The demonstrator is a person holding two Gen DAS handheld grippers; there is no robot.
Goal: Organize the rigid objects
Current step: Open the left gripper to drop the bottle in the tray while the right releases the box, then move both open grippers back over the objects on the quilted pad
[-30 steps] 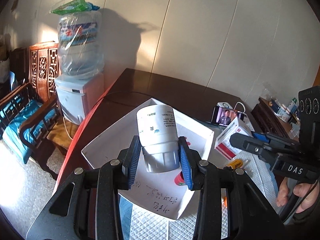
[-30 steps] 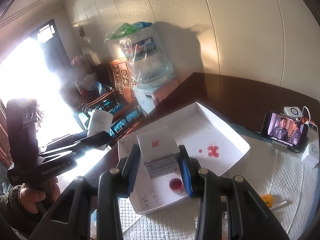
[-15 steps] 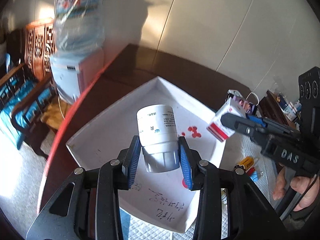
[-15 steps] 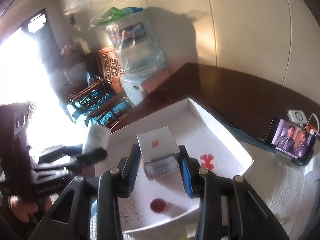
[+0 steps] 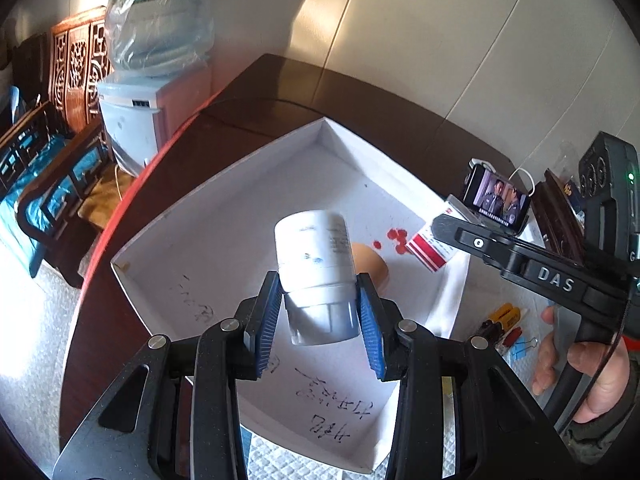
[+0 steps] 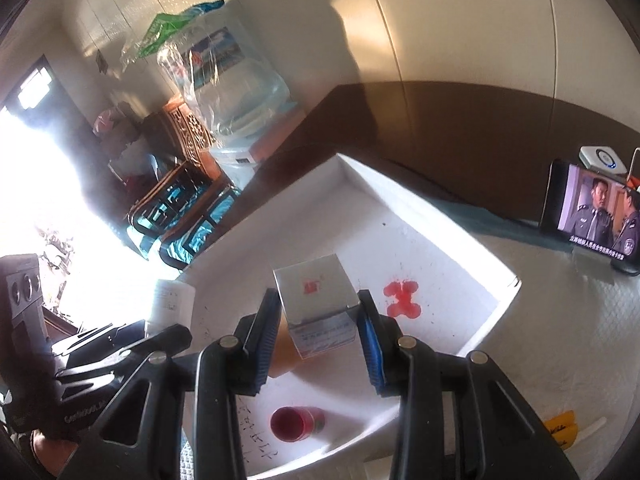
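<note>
The white pill bottle [image 5: 314, 250], clamped cap-first in the left tongs [image 5: 319, 320], and the small medicine carton [image 6: 316, 300], clamped in the right tongs [image 6: 318, 334], have both come down over the white box [image 5: 224, 168] (a second ago they hung higher). Inside the box already lie a red cap [image 6: 294, 423] and an orange-brown thing I cannot identify. Release looks close.
</note>
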